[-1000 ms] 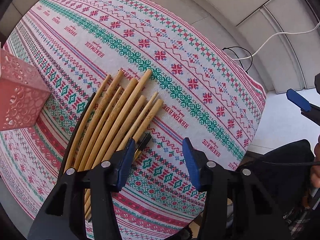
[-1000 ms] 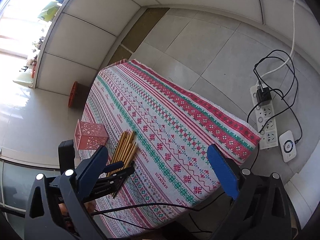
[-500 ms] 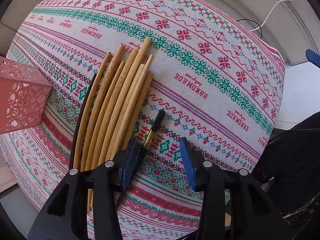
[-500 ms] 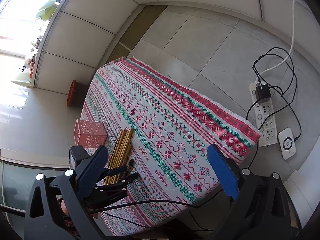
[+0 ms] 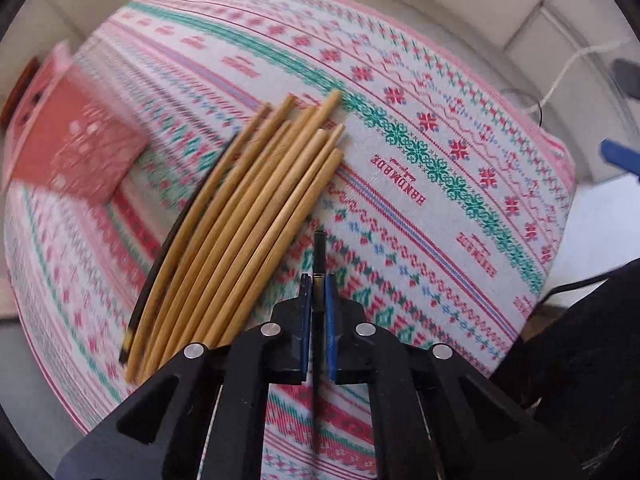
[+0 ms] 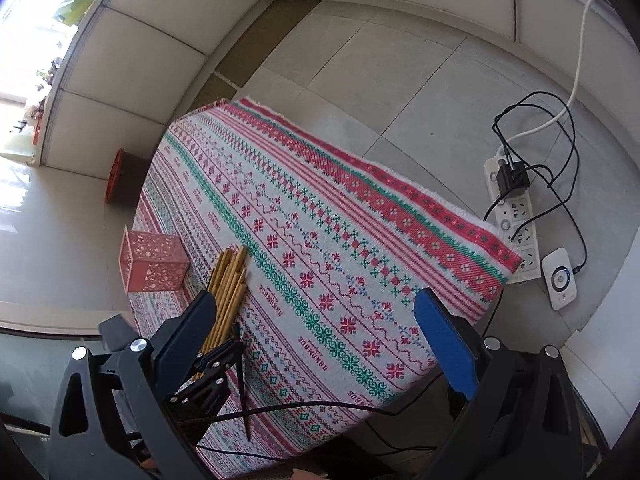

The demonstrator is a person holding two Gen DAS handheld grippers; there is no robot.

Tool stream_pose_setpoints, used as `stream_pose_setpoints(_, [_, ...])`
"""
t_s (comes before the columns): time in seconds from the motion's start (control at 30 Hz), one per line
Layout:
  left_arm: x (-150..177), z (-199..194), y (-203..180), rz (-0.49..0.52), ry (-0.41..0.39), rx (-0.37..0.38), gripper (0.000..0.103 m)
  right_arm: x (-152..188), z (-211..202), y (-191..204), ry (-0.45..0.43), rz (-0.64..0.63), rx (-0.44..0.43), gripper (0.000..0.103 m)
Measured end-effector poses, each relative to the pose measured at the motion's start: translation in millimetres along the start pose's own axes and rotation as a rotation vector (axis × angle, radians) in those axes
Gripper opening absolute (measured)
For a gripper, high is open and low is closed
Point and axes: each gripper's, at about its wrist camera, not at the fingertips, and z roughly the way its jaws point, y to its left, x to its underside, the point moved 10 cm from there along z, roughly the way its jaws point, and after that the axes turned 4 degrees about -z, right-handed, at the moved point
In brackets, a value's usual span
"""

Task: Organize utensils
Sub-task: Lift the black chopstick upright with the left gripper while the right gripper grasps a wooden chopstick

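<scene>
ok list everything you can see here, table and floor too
black chopstick: one, black, pinched in the left claw, tip pointing forward over the cloth
bamboo chopsticks: a bundle, exact count unclear, tan, lying side by side on the cloth
dark chopstick: one, black with a yellowish end, along the bundle's left edge
holder: one, pink, perforated, standing on the cloth left of the bundle
tablecloth: one, white with red and green patterns, covering the table
power strip: one, white, on the floor, black adapter plugged in
small device: one, white, on the floor beside the strip
left claw: blue pads, closed on the black chopstick
right claw: blue pads, open, empty
</scene>
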Motion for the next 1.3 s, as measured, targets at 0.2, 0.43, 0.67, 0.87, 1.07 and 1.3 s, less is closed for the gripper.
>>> stream_pose_setpoints(0.2, [41, -84, 20, -0.241, -0.203, 0.195, 0.006, 40, 63, 52, 0.228, 0.052, -0.054, 0.077])
stream_pose_setpoints(0.43, [90, -136, 40, -0.362, -0.398, 0.311, 0.006, 57, 122, 86, 0.238, 0.116, 0.033, 0.047])
stream_pose_setpoints(0.67, [109, -162, 57, -0.362, -0.485, 0.391, 0.006, 55, 135, 84, 0.163, 0.135, 0.191, 0.043])
stream_pose_setpoints(0.87, [121, -182, 79, -0.387, -0.577, 0.415, 0.006, 52, 141, 86, 0.155, 0.082, 0.339, 0.029])
stream_pose_setpoints(1.07, [128, -195, 86, -0.401, -0.614, 0.41, 0.006, 54, 143, 82, 0.164, 0.07, 0.387, 0.016])
stream_pose_setpoints(1.3, [131, -202, 83, -0.403, -0.629, 0.374, 0.006, 44, 145, 74, 0.166, 0.126, 0.316, 0.008])
